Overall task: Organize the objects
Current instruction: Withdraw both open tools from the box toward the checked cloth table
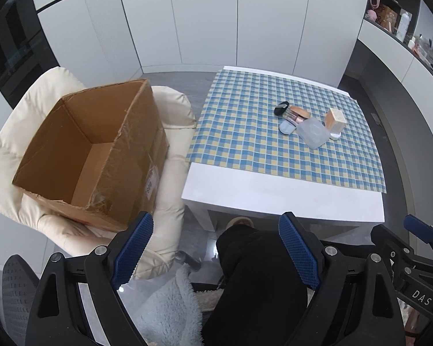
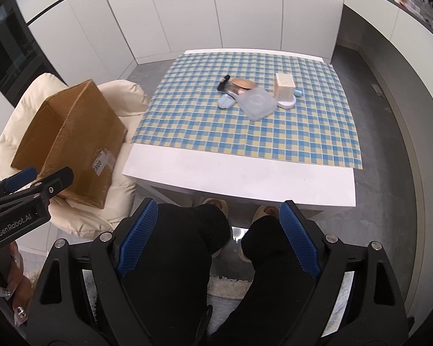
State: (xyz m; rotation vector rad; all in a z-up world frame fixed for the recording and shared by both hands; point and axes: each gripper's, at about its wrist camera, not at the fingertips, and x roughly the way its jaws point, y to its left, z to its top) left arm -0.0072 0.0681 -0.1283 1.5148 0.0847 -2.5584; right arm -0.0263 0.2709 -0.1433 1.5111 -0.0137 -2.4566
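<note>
On the far left a cream padded chair [image 1: 11,144] carries an open cardboard box [image 1: 92,150], which looks empty inside and stands upright on the seat. Just right of the chair is a white low table [image 1: 274,199] with a blue and yellow checked cloth [image 1: 245,132] on it. Near the middle of the cloth lies a small group of objects, close together: a black small item [image 1: 281,108], a light blue flat item [image 1: 287,128], a clear plastic case [image 1: 313,132] and a beige block [image 1: 335,119]. The left gripper [image 1: 216,250] hangs over the person's dark trousers [image 1: 259,282], its blue pads wide apart with nothing held. The right gripper [image 2: 218,236] is the same, widely spread and empty, above both knees in front of the table edge.
</note>
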